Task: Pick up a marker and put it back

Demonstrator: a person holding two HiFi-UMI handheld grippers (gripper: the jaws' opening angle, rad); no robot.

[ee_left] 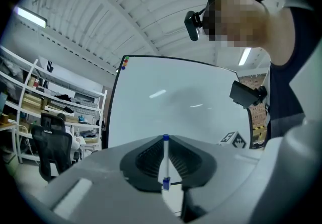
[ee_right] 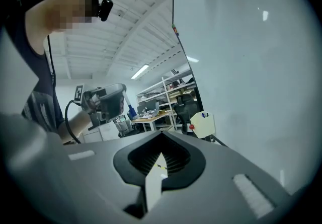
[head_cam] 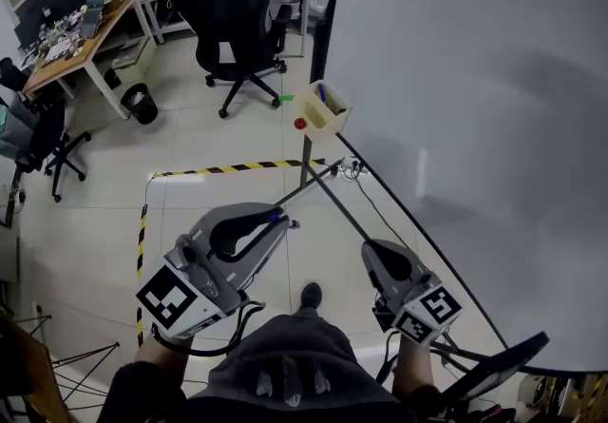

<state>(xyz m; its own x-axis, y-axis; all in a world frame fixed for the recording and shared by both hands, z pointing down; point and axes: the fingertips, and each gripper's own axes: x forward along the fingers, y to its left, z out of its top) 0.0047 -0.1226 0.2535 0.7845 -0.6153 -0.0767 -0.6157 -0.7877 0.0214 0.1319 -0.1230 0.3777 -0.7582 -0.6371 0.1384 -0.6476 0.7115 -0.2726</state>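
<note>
Marker [ee_left: 165,163] pinched between L claw [ee_left: 165,139] tips

Standing on a pale tiled floor [head_cam: 190,141]. Crossed by yellow-and-black tape [head_cam: 237,167], joined at its left end to a second strip [head_cam: 142,240] running nearer. Beyond the tape, bears a black office chair [head_cam: 233,31] on castors, another chair [head_cam: 43,131] at the left edge, and a dark bin [head_cam: 141,104] by a brown-topped desk [head_cam: 76,46] littered with items too small to name. Nearer, bears the dark legs [head_cam: 318,185] of a whiteboard stand and a thin cable [head_cam: 375,207] beside them. Above the floor, on the board's edge, a cream holder [head_cam: 323,122] with a blue marker [head_cam: 324,95] in it
</note>
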